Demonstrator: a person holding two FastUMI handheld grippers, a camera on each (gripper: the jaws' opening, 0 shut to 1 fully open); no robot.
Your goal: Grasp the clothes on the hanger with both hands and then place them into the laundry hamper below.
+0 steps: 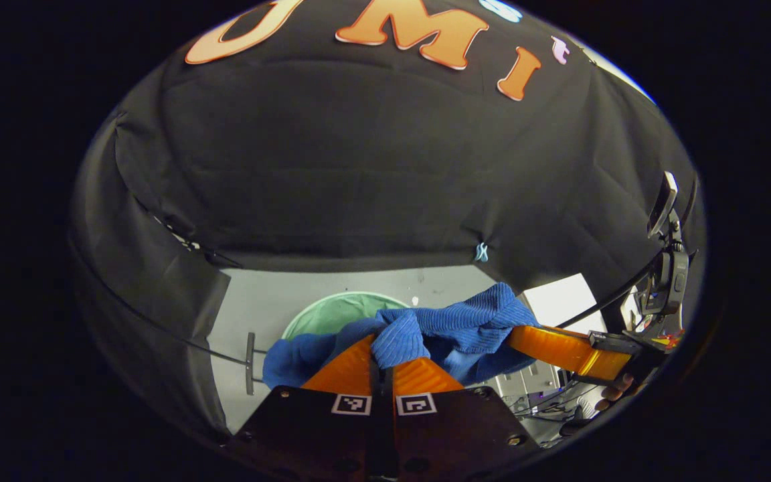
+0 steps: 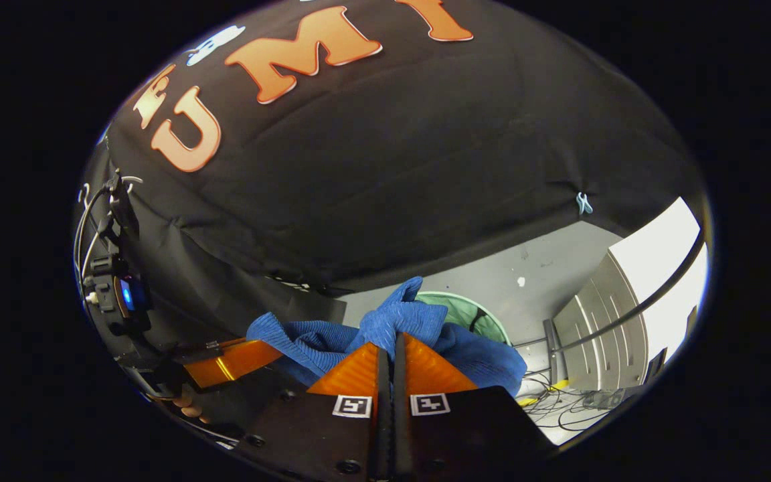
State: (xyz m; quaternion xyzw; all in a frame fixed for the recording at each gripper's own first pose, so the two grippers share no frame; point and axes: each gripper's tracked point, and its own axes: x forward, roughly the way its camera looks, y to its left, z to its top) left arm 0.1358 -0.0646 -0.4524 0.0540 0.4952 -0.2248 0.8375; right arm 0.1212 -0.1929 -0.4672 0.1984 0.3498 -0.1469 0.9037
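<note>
Left hand-held gripper [image 1: 385,358], foreground of the left gripper view: fingers drawn together, pinching a fold of the blue ribbed garment [image 1: 456,328]. Right hand-held gripper [image 2: 392,345], foreground of the right gripper view: likewise closed on a bunched fold of the same garment [image 2: 399,321]. The cloth spans the two grippers, its long axis running roughly from one to the other, sagging between them. The green laundry hamper [image 1: 332,311] stands on the grey floor [image 1: 359,281], below and beyond the cloth; its rim [image 2: 486,308] shows just behind the fabric. Judged relation: the hamper lies forward and downward of both grippers, about equally near each, so the coming move is a joint lowering toward its mouth
</note>
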